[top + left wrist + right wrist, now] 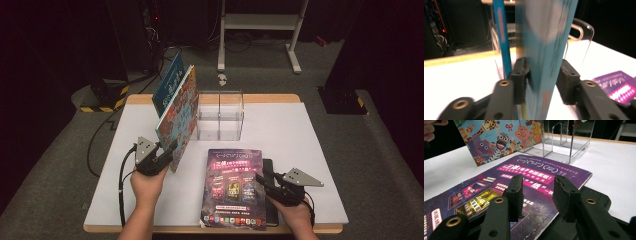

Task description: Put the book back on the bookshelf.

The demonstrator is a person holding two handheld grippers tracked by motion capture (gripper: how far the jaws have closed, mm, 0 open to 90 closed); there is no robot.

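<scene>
A picture book with cartoon animals on its cover (177, 115) (499, 140) stands tilted on its edge, leaning toward a blue book (167, 82) (500, 32) behind it. My left gripper (170, 152) (544, 63) is at its lower corner, the book (544, 37) between the jaws; one pad touches it and the other stands a little off, so the gripper is open. A purple book (232, 185) (499, 187) lies flat near the front edge. My right gripper (262, 180) (538, 180) hovers open over its right edge, nothing gripped.
A clear acrylic book holder (220, 115) (564, 142) (584, 32) stands at the back middle of the white table (300, 150). A flat black item (270, 200) (596, 195) lies under the purple book's right side. A white stand (260, 22) is on the floor behind.
</scene>
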